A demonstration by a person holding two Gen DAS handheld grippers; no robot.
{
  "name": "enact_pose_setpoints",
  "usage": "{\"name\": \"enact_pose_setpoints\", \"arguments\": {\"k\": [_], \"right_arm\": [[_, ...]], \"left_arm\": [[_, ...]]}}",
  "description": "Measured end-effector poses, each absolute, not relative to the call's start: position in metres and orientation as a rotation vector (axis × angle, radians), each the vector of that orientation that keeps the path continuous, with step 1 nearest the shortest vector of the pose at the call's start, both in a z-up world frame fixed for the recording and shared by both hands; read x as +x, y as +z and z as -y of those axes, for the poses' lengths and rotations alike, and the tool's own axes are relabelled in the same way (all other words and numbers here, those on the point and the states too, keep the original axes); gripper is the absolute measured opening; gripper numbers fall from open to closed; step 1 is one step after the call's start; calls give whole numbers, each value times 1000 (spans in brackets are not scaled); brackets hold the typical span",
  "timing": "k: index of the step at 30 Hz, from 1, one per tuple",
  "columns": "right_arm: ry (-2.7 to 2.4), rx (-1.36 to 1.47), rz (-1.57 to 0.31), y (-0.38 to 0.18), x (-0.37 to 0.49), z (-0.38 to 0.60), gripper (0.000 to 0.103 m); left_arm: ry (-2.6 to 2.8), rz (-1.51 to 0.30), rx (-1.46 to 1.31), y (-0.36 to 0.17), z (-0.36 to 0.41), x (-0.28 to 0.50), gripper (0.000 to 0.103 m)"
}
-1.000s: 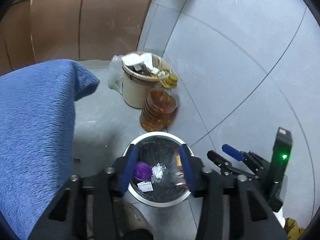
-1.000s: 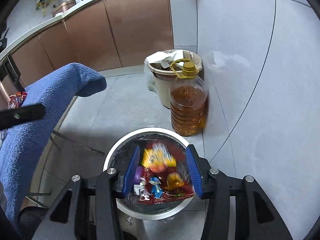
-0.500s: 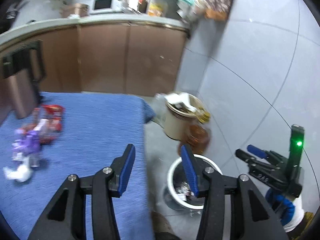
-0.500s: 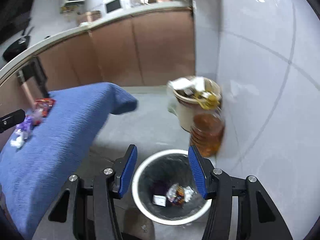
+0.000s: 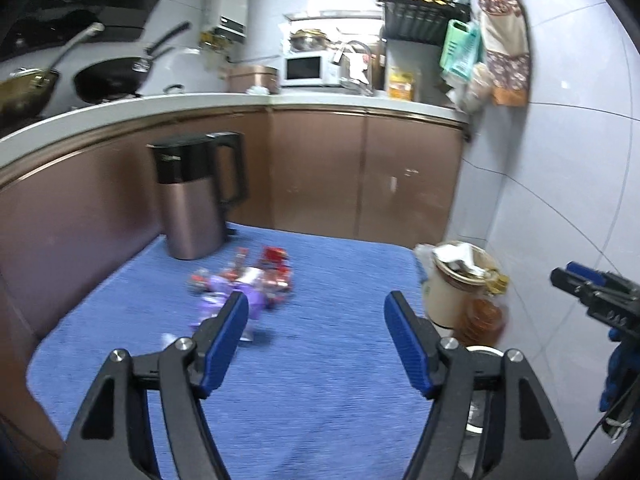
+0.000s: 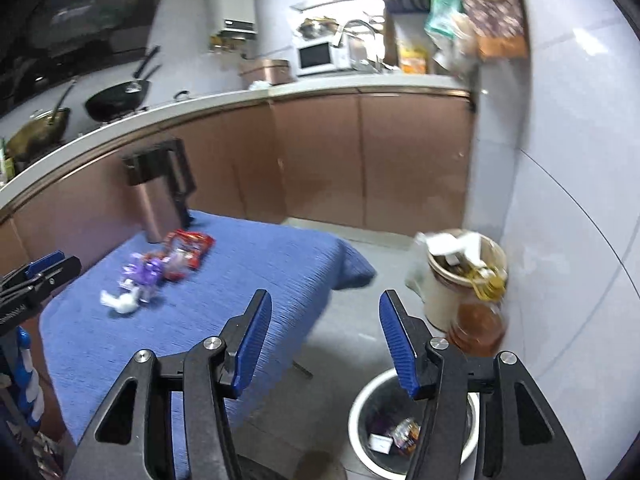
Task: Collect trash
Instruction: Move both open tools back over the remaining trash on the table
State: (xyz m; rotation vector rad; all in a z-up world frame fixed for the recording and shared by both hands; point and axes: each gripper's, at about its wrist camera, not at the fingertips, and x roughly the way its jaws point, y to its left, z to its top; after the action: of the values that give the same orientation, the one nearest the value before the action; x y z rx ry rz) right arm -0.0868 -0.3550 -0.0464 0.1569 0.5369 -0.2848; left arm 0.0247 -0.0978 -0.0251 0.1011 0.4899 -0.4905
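Both grippers open and empty above the blue-covered table (image 5: pixel 320 360).

Left gripper (image 5: pixel 316 344) spread wide over the cloth, nothing between the blue pads; right gripper (image 6: pixel 324 338) likewise agape, off the table's edge, above the floor. Wrappers (image 5: pixel 248 284) — purple, red and white, blurred — heaped on the cloth near the kettle (image 5: pixel 196 196). White bin (image 6: pixel 360 408) on the floor beside the table, already holding scraps — oil bottle (image 6: pixel 480 316) and a full pail (image 6: pixel 444 300) just beyond.

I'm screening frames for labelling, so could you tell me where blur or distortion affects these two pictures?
Left wrist view: the wrappers on the blue cloth are motion-smeared, the left gripper sharp. Right wrist view: the oil bottle is smeared, and fisheye bends the countertop.
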Motion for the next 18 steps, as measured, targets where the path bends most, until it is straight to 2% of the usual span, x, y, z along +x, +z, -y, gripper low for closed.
{"name": "enact_pose_setpoints", "arguments": {"k": [18], "right_arm": [[-127, 94, -566, -45, -33, 303, 61]], "left_arm": [[-297, -496, 141, -37, 44, 49, 69]]}}
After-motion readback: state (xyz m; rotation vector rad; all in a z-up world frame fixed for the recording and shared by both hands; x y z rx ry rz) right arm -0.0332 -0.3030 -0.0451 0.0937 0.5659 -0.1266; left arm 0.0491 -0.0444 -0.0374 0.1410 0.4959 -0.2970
